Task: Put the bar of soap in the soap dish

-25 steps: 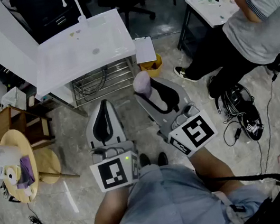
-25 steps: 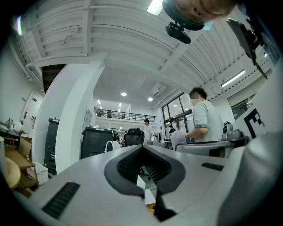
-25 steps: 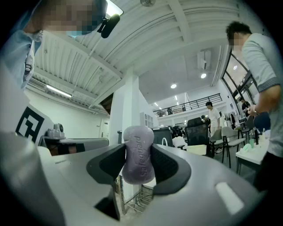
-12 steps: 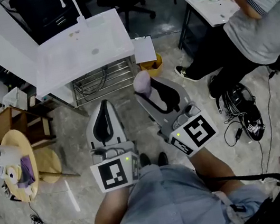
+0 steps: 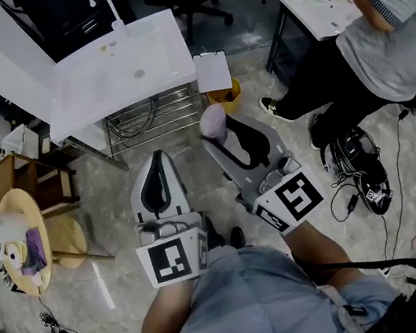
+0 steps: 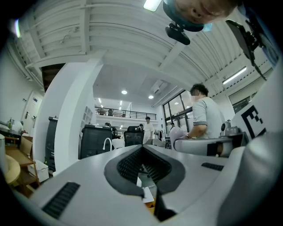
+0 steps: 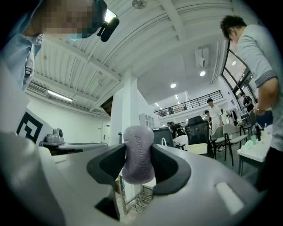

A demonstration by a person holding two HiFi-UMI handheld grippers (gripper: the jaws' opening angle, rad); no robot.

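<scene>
Fingers of our right gripper pinch the purple bar of soap, upright, in the air, short of the white sink. We note our left gripper fingers pressed together, nothing between.

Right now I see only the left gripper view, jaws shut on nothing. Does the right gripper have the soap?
Observer: Yes, the right gripper is shut on the purple bar of soap, upright between its jaws.
Operator: Any soap dish ahead?
Observer: None I can make out; the head view shows a white sink ahead, over a wire rack.
Operator: Am I over it?
Observer: No, the left gripper and the right one hang above the floor, short of it.
</scene>
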